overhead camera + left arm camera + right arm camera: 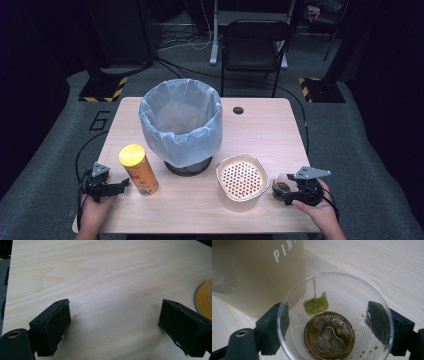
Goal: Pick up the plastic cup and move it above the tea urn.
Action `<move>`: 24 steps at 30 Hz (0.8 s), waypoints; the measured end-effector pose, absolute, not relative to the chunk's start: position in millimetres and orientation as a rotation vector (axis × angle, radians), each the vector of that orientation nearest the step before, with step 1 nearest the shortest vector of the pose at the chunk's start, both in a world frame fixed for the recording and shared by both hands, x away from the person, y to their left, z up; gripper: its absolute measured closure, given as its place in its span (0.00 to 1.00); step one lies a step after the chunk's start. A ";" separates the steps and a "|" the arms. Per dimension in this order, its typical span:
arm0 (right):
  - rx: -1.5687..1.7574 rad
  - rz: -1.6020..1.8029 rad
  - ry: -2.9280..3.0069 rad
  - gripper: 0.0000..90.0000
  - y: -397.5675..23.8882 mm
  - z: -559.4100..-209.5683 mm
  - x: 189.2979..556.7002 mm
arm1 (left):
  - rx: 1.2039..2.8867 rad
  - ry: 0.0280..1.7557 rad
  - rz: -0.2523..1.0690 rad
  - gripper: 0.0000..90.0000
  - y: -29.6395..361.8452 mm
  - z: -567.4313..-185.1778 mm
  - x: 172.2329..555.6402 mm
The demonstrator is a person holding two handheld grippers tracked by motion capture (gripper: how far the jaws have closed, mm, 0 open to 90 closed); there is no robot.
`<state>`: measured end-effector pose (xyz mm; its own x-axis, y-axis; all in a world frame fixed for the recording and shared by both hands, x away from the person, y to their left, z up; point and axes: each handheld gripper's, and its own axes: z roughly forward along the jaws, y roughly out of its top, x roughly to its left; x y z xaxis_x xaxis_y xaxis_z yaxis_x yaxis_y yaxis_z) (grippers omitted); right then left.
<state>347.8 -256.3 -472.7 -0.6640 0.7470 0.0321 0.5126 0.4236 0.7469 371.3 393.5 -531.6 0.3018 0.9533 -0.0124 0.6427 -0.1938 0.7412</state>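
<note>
Cup [334,322], clear plastic, stands upright near the table [260,125] front right corner, mouth up, touching the beige strainer tub [241,181] (used teabag [329,336] inside). Right gripper [332,325] straddles its wall; whether the pads press, I cannot tell. Left gripper [113,325] gapes, unladen, over bare wood.

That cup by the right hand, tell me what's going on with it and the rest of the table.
A person has the right hand-held gripper around a clear plastic cup holding a used tea bag, beside a beige strainer container. Whether the jaws press on it is unclear. The left hand-held gripper sits open near a yellow-lidded can. A lined bin stands mid-table.
</note>
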 end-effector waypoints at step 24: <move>1.018 1.058 2.355 0.34 -259.4 -465.1 348.7 | 1.926 1.417 0.615 0.11 393.6 -531.5 371.4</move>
<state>348.7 -259.4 -465.1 -0.6732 0.7387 -0.0335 0.4656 0.4587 0.7569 371.4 393.6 -531.5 0.3024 0.9531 -0.0117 0.6427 -0.1948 0.7410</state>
